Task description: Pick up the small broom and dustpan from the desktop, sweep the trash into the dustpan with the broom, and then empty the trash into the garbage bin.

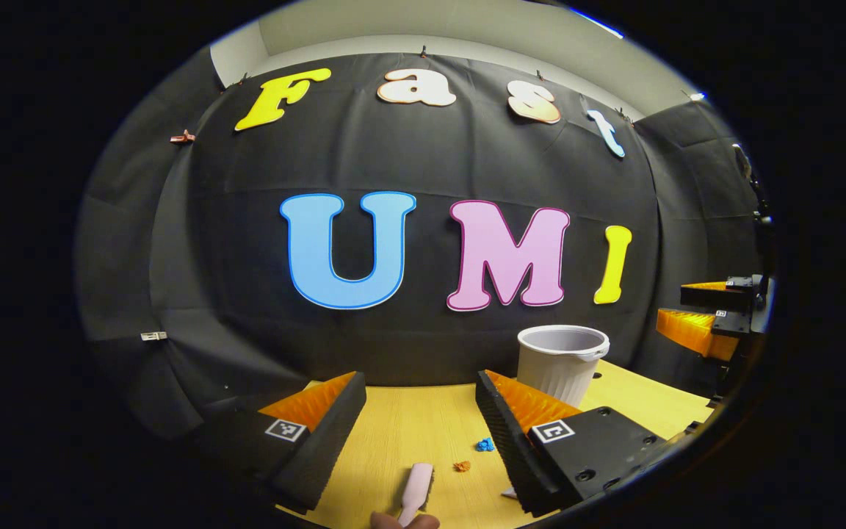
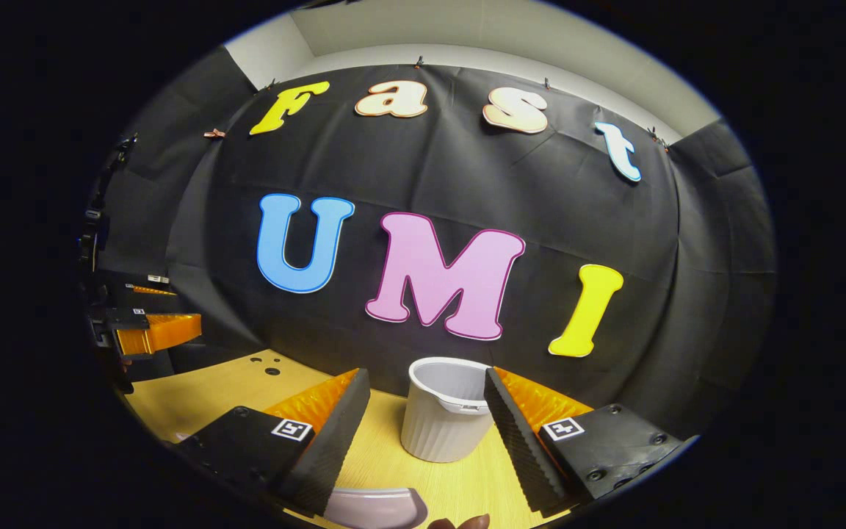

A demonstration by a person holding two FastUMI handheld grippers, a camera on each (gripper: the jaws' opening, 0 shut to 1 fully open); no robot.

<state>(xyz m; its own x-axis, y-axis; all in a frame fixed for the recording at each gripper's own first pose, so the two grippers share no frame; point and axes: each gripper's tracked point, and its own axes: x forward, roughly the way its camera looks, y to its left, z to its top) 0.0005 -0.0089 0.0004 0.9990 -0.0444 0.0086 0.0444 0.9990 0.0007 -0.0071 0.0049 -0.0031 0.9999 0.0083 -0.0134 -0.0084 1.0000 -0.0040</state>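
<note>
Both tools lie untouched on the tabletop (image 1: 408, 426), and each hand-held gripper hangs above it with its jaws spread and nothing between them.

The left hand-held gripper (image 1: 419, 400) is high over the broom (image 1: 416, 494), whose pale handle lies at 6 o'clock between the fingers. The risk I see: a descent that drifts toward 5 o'clock would knock the orange scrap (image 1: 462, 466) or the blue scrap (image 1: 485, 444), just beside the broom and close to the right-hand finger, and scatter the trash. A grip on the handle's far tip could also let the broom swing.

The right hand-held gripper (image 2: 427, 404) looks over the dustpan (image 2: 375, 507), whose curved pale rim shows at 7 o'clock, touching or just under the left-hand finger; I cannot tell which. Closing off-centre could skid it away.

The garbage bin (image 2: 446, 419) stands upright at 12 o'clock between that gripper's fingers, near enough to be tipped by a careless forward reach.
</note>
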